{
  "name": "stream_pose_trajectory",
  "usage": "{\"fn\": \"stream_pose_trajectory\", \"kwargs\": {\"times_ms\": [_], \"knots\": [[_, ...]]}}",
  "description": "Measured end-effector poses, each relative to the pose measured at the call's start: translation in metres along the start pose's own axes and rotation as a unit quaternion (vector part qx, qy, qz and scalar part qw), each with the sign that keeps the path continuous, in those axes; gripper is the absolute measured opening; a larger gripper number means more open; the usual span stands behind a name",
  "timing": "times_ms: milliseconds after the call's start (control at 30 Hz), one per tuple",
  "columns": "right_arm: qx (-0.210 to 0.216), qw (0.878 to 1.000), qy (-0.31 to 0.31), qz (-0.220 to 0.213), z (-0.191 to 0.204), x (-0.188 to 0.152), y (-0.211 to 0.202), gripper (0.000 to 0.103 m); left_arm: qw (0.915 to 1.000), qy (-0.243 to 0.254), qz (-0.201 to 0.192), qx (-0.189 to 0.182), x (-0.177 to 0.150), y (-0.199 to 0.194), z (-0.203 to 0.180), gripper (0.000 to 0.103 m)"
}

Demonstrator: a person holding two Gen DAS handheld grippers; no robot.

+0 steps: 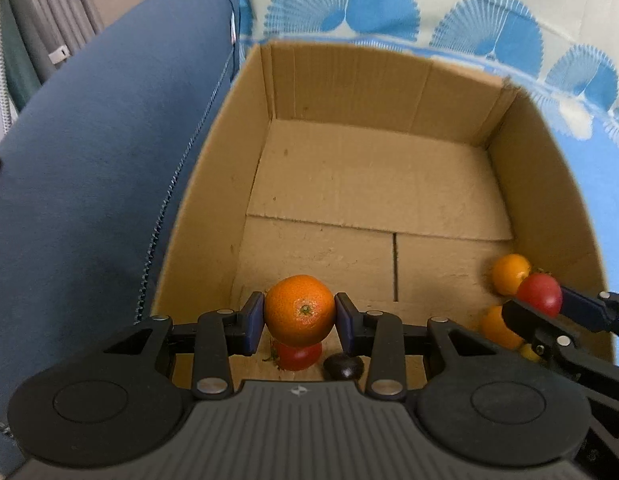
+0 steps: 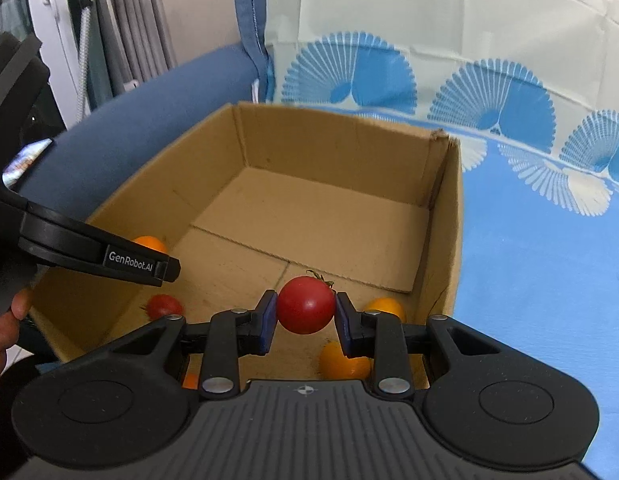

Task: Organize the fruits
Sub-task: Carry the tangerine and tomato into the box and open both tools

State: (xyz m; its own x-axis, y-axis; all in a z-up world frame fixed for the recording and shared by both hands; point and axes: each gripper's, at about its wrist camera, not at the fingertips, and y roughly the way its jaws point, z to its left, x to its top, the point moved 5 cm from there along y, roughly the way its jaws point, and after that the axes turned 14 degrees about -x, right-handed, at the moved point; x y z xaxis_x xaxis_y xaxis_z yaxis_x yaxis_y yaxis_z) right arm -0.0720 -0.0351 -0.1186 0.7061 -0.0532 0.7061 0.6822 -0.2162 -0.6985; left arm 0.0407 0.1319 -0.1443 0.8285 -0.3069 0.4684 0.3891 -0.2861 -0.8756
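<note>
Here, orange (image 1: 300, 309) clamped between blue pads of left gripper (image 1: 300, 322), stem scar facing camera, held above near end of cardboard box (image 1: 213, 184). Skin pebbled, matte, shape slightly flattened round. Directly beneath it on box floor: red tomato (image 1: 297, 354) with green calyx, and beside that a dark, glossy, near-black rounded fruit (image 1: 343, 365), kind unclear.

Right gripper (image 2: 305, 316) closed on a second red tomato (image 2: 306, 305), smooth and shiny, small green stem poking up at top right; also held over near end of box, toward its right wall. Same tomato seen from left wrist view at far right, between angled blue pads. Near it, against right wall: three small orange-yellow round fruits (image 1: 510, 273), (image 1: 499, 327), (image 2: 387, 306) smooth-skinned, close together; a yellow sliver lower down, mostly hidden.

Box open-topped, plain brown corrugated, bottom flaps meeting in visible seams, floor scuffed and spotted; far half bare. One far corner torn and frayed.

Box resting on blue cloth (image 2: 541, 264) printed with pale fan shapes, same print on upright cushion behind. Dark blue upholstered arm (image 1: 89, 168) with zip seam along left side of box. Grey curtain folds (image 2: 125, 20) beyond
</note>
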Motion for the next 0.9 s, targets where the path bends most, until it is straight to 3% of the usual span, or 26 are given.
{"fn": "stream_pose_trajectory", "kwargs": {"times_ms": [300, 333, 433, 467, 500, 533, 633, 900], "knots": [[-0.01, 0.999, -0.036, 0.004, 0.006, -0.003, 0.021, 0.032, 0.9996, 0.014, 0.023, 0.002, -0.002, 0.029, 0.0, 0.042], [-0.01, 0.999, -0.039, 0.003, 0.006, -0.003, 0.021, 0.032, 0.9996, 0.014, 0.022, -0.002, -0.002, 0.029, 0.0, 0.045], [-0.007, 0.999, -0.05, -0.002, 0.006, -0.001, 0.021, 0.034, 0.9994, 0.023, 0.013, -0.024, 0.001, 0.023, -0.003, 0.078], [-0.006, 0.998, -0.055, -0.006, 0.006, -0.001, 0.019, 0.039, 0.9988, 0.026, 0.01, -0.041, 0.001, 0.019, -0.007, 0.089], [-0.01, 0.998, -0.06, -0.013, 0.005, 0.0, 0.016, 0.057, 0.9982, 0.028, 0.009, -0.053, 0.001, 0.014, -0.011, 0.094], [-0.014, 0.998, -0.065, -0.021, 0.004, 0.002, 0.011, 0.07, 0.9987, 0.031, 0.003, -0.041, 0.001, 0.01, -0.013, 0.1], [-0.026, 0.996, -0.074, -0.044, -0.001, 0.005, -0.007, 0.091, 0.9972, 0.063, -0.037, -0.011, 0.0, -0.013, -0.02, 0.103], [-0.032, 0.997, -0.047, -0.059, -0.016, -0.004, -0.083, 0.099, 0.9958, 0.062, -0.067, 0.0, -0.032, -0.086, -0.029, 0.103]]}}
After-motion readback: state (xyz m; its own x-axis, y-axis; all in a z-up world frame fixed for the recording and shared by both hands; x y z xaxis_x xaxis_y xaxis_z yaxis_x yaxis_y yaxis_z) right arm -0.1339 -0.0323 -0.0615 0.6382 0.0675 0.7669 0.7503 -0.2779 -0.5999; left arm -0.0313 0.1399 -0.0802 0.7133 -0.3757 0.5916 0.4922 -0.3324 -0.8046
